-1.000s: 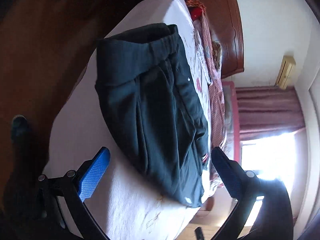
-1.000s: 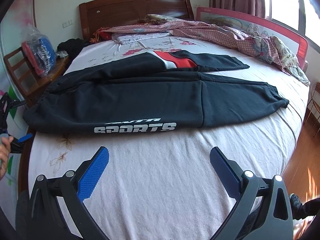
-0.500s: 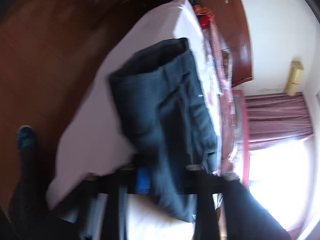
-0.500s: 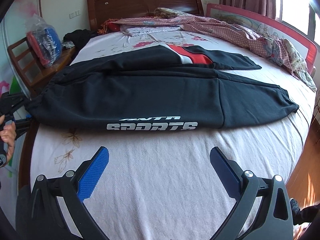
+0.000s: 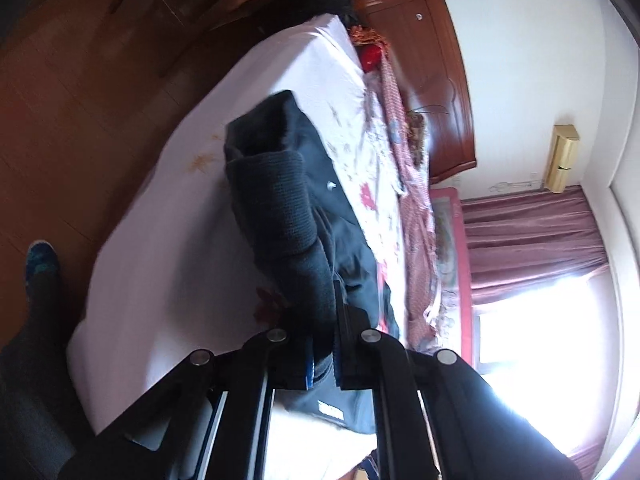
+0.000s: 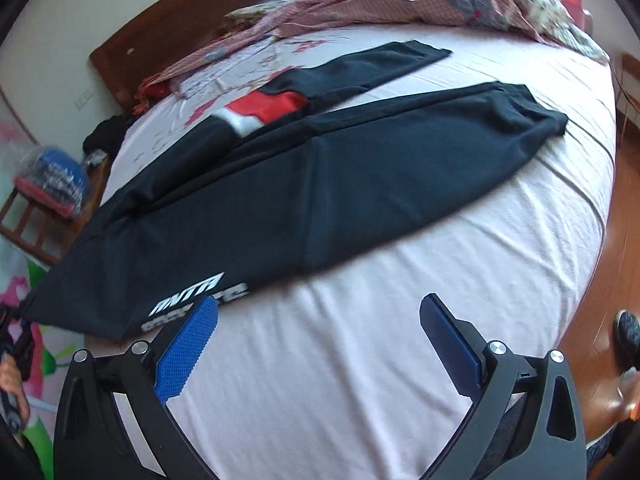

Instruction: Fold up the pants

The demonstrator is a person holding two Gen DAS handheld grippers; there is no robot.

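Black sports pants point(image 6: 304, 176) with white lettering and a red-and-white panel lie spread lengthwise across the pink bed point(image 6: 360, 360). Both legs point to the right. My left gripper point(image 5: 322, 360) is shut on the waistband end of the pants point(image 5: 280, 216), which bunches up between its blue pads. My right gripper point(image 6: 316, 344) is open and empty above the bare sheet, just in front of the lettering near the pants' front edge.
A patterned pink quilt point(image 6: 360, 4) is heaped along the far side of the bed below the wooden headboard point(image 6: 192, 12). A wooden chair with a bagged bundle point(image 6: 48, 184) stands at the left. Wooden floor point(image 6: 616, 240) lies to the right, with a shoe on it.
My left gripper moved onto the waistband and closed on it, having been open a second ago. My right gripper stayed open and tilted, moving closer to the pants' front edge.
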